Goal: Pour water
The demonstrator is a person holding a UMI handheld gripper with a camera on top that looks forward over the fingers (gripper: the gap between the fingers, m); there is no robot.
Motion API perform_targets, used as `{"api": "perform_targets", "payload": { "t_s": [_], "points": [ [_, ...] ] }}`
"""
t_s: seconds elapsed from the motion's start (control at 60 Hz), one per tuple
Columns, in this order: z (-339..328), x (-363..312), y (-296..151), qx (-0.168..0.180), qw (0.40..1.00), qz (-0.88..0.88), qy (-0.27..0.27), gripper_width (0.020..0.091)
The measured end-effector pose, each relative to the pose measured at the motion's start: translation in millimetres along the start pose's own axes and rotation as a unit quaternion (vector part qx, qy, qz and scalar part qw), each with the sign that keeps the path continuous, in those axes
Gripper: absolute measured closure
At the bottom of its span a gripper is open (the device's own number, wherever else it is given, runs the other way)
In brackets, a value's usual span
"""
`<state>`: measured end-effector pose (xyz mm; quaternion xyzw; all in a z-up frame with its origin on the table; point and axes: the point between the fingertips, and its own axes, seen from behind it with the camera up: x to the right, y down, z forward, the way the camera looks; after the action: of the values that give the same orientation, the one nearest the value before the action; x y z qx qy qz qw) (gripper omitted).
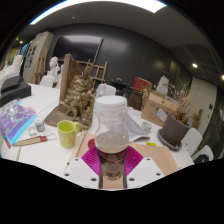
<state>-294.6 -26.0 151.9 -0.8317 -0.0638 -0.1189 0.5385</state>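
A clear plastic bottle (pixel 111 135) with a white cap and a brownish lower part stands upright between my fingers, lifted in front of the table. My gripper (pixel 112 165) is shut on the bottle, with the magenta pads (pixel 92 159) pressing its sides. A green mug (pixel 67 132) sits on the white table (pixel 45 150) to the left, just beyond the fingers.
A wooden easel and a bronze figure (pixel 78 95) stand behind the mug. A colourful book (pixel 17 122) lies at the left. A tan sheet (pixel 160 156) and a dark box (pixel 176 131) lie to the right. Shelves and chairs fill the room behind.
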Motion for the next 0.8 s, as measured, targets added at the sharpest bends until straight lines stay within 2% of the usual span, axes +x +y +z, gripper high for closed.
{"api": "perform_targets", "payload": {
  "t_s": [0.233, 0.45, 0.633, 0.8],
  "points": [
    [75, 20, -79, 0.027, 0.971, -0.220, 0.091, 0.0841],
    [128, 5, -121, 0.073, 0.870, -0.461, 0.159, 0.0840],
    [158, -27, -126, 0.105, 0.756, -0.619, 0.182, 0.0839],
    [164, -51, -123, 0.137, 0.686, -0.692, 0.177, 0.0841]
  ]
}}
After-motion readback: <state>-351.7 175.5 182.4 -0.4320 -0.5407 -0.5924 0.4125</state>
